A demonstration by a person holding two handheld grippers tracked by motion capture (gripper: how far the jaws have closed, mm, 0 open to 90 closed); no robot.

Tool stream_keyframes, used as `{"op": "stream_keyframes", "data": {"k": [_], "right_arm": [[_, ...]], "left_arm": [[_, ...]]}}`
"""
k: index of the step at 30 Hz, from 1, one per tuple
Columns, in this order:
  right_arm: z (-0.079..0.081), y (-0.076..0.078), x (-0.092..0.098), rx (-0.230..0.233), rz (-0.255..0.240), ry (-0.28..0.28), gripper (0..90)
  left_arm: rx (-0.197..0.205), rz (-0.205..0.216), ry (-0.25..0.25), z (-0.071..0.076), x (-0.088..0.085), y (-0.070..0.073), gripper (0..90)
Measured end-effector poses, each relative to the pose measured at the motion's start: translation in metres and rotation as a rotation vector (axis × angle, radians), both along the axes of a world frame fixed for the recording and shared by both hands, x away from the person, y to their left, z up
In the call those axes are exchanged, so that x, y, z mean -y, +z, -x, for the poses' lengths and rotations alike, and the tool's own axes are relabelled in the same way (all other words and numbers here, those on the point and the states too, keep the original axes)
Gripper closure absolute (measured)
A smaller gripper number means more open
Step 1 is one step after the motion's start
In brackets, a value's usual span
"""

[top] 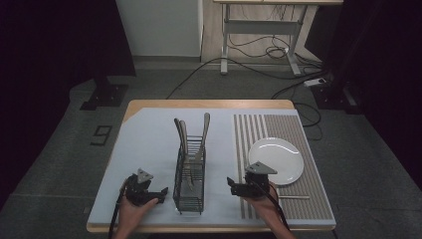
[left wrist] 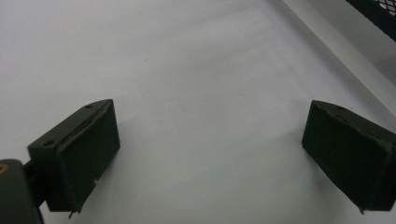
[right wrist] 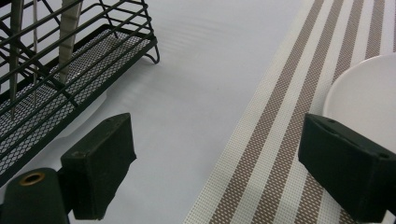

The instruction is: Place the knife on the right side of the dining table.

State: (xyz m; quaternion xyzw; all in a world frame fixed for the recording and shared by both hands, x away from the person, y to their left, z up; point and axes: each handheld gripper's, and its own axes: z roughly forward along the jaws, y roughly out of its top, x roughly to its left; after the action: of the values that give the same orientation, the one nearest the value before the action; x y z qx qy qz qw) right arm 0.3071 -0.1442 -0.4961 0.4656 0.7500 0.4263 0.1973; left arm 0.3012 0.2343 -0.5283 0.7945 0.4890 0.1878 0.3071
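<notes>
1. Wire cutlery caddy [top: 189, 179]: black mesh-bottomed rack, upright on the pale mat near the front middle of the tabletop [top: 209, 104]. It stands between the two hand-held grippers, touching neither.
2. Cutlery [top: 191, 134]: several metal pieces stand handle-up in the caddy, leaning against its wires; three handles rise above the rim. In the right gripper view their shafts pass down through the wire grid to the mesh floor.
3. Left hand-held gripper [top: 160, 193]: just left of the caddy's front end, held low over the pale mat [left wrist: 196, 84], tips turned toward the caddy. Jaws stand wide apart with nothing between them; bare mat shows through the gap.
4. Right hand-held gripper [top: 230, 184]: just right of the caddy's front end, over the seam where the pale mat meets the striped placemat [right wrist: 280, 140]. Jaws spread wide, nothing between them; the caddy lies ahead to the left of the left jaw.
5. White plate [top: 276, 160]: round, lying flat on the striped placemat, just beyond the right hand-held gripper and well apart from the caddy.
6. Thin wooden stick [top: 293, 197]: lies on the placemat near the front edge, just right of the right hand.
</notes>
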Motion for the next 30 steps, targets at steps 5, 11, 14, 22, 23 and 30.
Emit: {"op": "stream_keyframes", "data": {"k": [5,11,14,22,23,30], "right_arm": [[-0.001,0.001,0.004,0.011,-0.01,0.014,12.8],[0.0,0.002,0.005,0.006,-0.017,0.014,13.0],[-0.003,0.007,0.002,0.007,-0.048,0.037,15.3],[-0.014,0.019,0.001,0.043,-0.088,0.079,18.6],[-0.014,0.019,0.001,0.043,-0.088,0.079,18.6],[-0.022,0.031,-0.006,0.067,-0.129,0.106,22.1]], "left_arm": [[0.002,-0.001,0.0,0.0,0.0,0.0,3.7],[0.0,0.0,-0.001,0.0,0.0,0.0,3.6],[0.0,0.0,-0.001,0.0,0.0,0.0,3.6],[0.0,0.0,0.0,0.0,0.0,0.0,3.6],[0.0,0.0,0.0,0.0,0.0,0.0,3.6],[0.0,-0.001,-0.002,0.0,0.0,0.0,3.6]]}}
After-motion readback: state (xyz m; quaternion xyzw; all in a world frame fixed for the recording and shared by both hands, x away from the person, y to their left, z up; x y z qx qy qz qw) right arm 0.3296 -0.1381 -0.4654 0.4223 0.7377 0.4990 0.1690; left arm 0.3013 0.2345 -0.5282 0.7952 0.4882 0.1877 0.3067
